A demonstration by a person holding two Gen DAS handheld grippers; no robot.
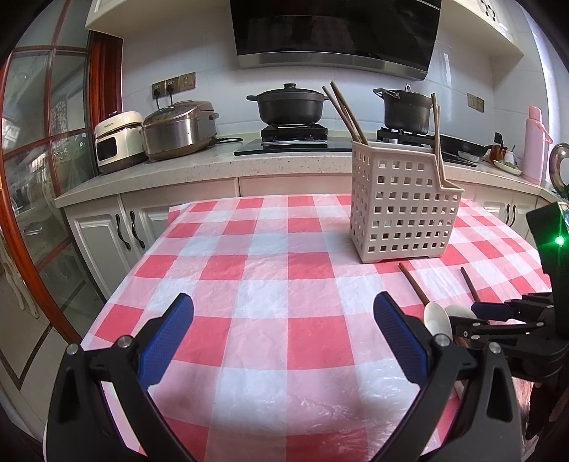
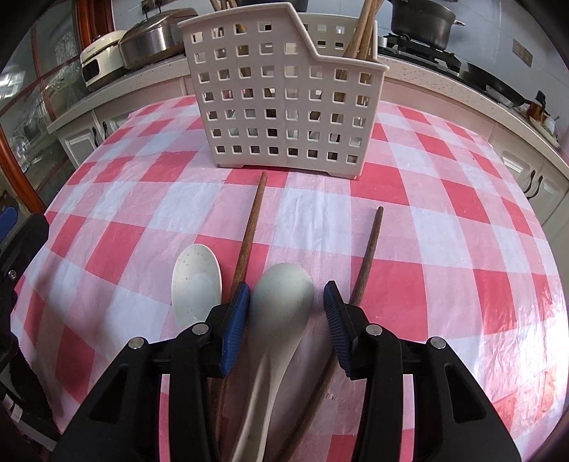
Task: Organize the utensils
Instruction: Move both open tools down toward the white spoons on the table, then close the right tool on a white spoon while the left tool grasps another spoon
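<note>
Right gripper [image 2: 284, 312] straddles one white spoon [image 2: 281, 320], pads not yet pressing; several chopsticks already stand in the caddy [image 2: 284, 92], while two spoons and two chopsticks remain out.

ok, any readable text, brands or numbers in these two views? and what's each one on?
"shetsuns" (roughly; small, not sure of the letters): grey brand mark on the front of the white countertop cooker, left end of the counter.
Silver rice cooker: no readable marking.
Pink thermos: none visible.
Range hood: no legible label.
White utensil caddy, spoons and chopsticks: no print.
</note>
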